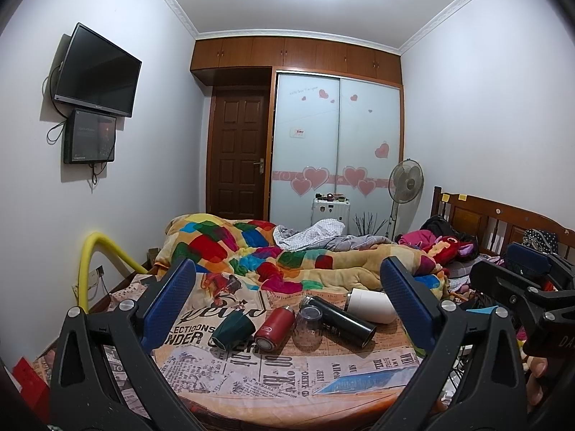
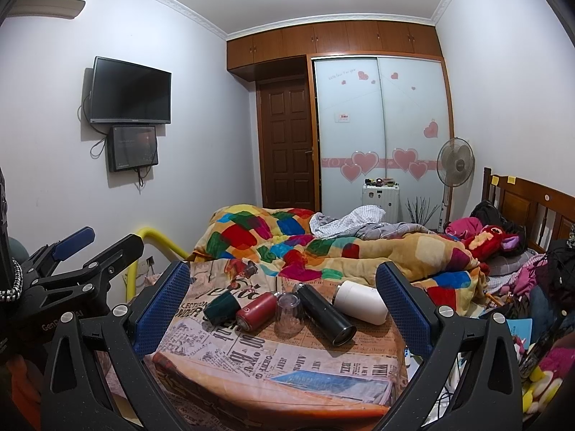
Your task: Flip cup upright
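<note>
Several cups lie on a newspaper-print cloth (image 1: 273, 370) on the bed's near end. From left: a dark green cup (image 1: 229, 330) on its side, a red flask (image 1: 275, 327) on its side, a clear glass (image 1: 308, 327) standing mouth down, a black flask (image 1: 341, 319) lying down, a white cup (image 1: 372, 305) on its side. They show in the right wrist view too: green (image 2: 221, 306), red (image 2: 257, 310), glass (image 2: 288, 314), black (image 2: 325, 314), white (image 2: 361, 301). My left gripper (image 1: 287, 312) and right gripper (image 2: 284, 309) are both open and empty, held short of the cups.
A patchwork quilt (image 1: 273, 251) and heaped clothes (image 1: 445, 240) lie behind the cups. A yellow padded rail (image 1: 104, 248) stands at the bed's left. My right gripper shows at the right of the left wrist view (image 1: 521, 273); the left one shows at the left of the right wrist view (image 2: 82, 248).
</note>
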A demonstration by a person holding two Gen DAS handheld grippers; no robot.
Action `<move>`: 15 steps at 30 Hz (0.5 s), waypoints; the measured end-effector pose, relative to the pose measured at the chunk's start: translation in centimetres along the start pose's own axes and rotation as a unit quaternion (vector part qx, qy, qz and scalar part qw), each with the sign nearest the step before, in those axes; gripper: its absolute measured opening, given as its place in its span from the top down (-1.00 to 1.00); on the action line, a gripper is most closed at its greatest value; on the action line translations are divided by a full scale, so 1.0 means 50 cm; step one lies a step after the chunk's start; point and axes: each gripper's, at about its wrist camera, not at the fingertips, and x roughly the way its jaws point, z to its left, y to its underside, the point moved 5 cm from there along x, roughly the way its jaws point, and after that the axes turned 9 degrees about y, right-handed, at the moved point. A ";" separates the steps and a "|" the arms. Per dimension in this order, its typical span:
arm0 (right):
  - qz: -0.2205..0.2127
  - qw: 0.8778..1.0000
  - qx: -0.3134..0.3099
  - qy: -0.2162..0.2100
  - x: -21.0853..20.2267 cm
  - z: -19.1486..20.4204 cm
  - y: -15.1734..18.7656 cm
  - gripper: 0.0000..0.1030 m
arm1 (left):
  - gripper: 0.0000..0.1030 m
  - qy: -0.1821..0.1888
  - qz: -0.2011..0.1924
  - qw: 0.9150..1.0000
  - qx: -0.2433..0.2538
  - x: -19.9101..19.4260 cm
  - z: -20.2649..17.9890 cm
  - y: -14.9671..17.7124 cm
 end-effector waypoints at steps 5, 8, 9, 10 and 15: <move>0.004 1.000 -0.001 0.000 0.000 -0.007 -0.011 -1.00 | -1.00 -0.001 0.003 1.000 -0.002 0.003 0.006 0.000; 0.008 1.000 -0.004 0.001 -0.003 -0.003 -0.023 -1.00 | -1.00 -0.004 0.007 1.000 -0.004 0.012 0.014 0.008; 0.010 1.000 -0.004 0.001 0.001 -0.003 -0.022 -1.00 | -1.00 -0.006 0.010 1.000 -0.005 0.017 0.018 0.011; 0.013 1.000 -0.005 0.002 0.007 -0.002 -0.018 -1.00 | -1.00 -0.008 0.013 1.000 -0.006 0.023 0.024 0.015; 0.032 0.999 -0.006 0.006 0.043 0.000 0.004 -1.00 | -1.00 -0.025 0.043 0.999 -0.020 0.074 0.077 0.053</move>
